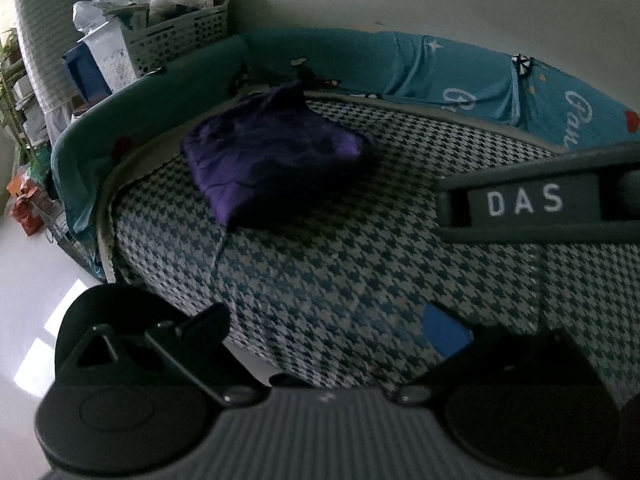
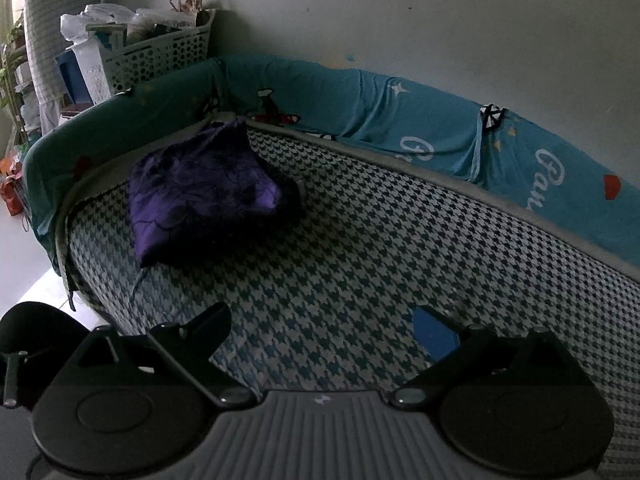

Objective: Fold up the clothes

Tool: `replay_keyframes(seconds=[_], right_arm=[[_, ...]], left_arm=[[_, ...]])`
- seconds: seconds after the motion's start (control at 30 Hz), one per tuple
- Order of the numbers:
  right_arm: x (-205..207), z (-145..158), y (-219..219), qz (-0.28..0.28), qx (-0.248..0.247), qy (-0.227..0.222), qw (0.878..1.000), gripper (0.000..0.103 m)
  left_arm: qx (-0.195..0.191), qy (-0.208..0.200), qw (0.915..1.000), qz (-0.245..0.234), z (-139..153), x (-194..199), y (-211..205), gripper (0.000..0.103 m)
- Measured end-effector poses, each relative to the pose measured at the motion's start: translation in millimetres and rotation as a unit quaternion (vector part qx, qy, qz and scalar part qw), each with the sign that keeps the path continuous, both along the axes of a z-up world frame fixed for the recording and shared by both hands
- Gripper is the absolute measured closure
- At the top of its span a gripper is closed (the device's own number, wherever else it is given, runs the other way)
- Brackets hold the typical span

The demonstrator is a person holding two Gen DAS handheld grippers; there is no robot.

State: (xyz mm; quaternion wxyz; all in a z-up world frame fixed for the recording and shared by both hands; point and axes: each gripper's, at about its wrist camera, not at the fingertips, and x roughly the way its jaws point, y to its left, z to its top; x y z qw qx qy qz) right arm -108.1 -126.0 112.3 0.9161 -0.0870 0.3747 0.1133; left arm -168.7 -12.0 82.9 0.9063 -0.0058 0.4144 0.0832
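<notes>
Your left gripper [image 1: 328, 320] and right gripper [image 2: 324, 320] hung spread and empty; the purple garment [image 2: 200, 192] lay bundled at the bed's [image 2: 360, 260] far corner, either folded or awaiting folding.

Home bedroom. Mattress [image 2: 360, 248] in houndstooth sheet is the landmark; teal printed padded bumper [image 2: 420, 132] runs along its far edge against a plain wall. Beyond its far-left corner: perforated laundry basket [image 2: 160, 56] stuffed with bags, blue bin [image 1: 86, 74], houseplants [image 1: 12, 92].
</notes>
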Motion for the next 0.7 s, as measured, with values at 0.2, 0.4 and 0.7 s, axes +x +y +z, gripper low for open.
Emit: replay_keyframes(seconds=[0.2, 0.4, 0.7], right_arm=[[0, -4, -6, -0.008, -0.006, 0.006, 1.000, 0.005], [2, -14, -18, -0.019, -0.007, 0.015, 1.000, 0.005], [10, -24, -38, -0.040, -0.002, 0.030, 0.999, 0.005]], left_arm=[[0.000, 0.002, 0.9999, -0.010, -1, -2, -7, 0.000], [0.000, 0.006, 0.9998, -0.020, -6, 1, -15, 0.000], [0.000, 0.014, 0.9992, -0.036, -10, 8, -28, 0.000]])
